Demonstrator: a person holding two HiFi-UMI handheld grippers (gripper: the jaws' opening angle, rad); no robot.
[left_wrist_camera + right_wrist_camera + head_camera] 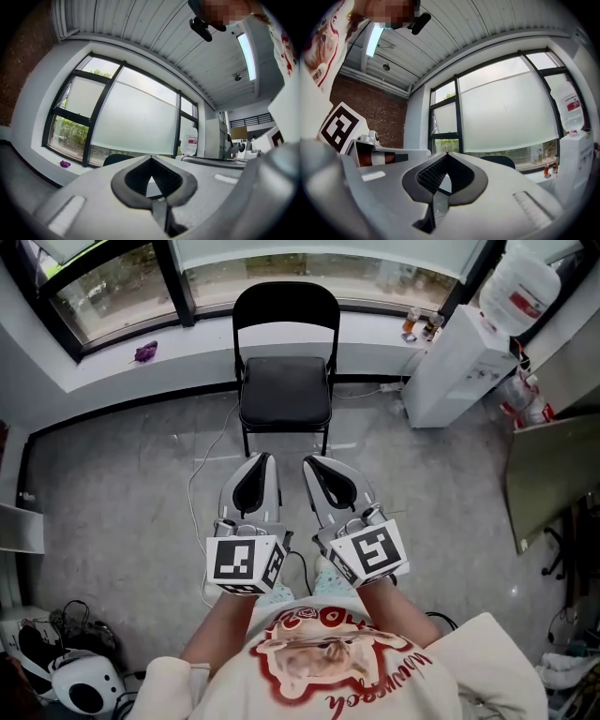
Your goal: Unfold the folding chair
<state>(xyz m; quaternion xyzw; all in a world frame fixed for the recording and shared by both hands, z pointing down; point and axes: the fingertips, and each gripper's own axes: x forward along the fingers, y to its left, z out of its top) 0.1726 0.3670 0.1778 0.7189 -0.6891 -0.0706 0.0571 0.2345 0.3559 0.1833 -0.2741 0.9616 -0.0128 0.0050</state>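
The black folding chair [285, 390] stands unfolded on the grey floor, seat flat and backrest toward the window. My left gripper [263, 458] and right gripper [310, 463] hover side by side just in front of the chair's front legs, close to my body, touching nothing. Both are shut and hold nothing. In the left gripper view the shut gripper [151, 157] fills the lower frame, and the chair's backrest top [117, 159] peeks over it. The right gripper view shows its shut gripper [447, 153] with the backrest [499, 161] beyond.
A white water dispenser [464, 362] with a bottle [520, 282] stands right of the chair. Small bottles [419, 326] and a purple scrap [145, 352] lie on the window sill. White cables [199, 474] run across the floor. A grey board [553, 474] leans at right; gear [84, 685] sits bottom left.
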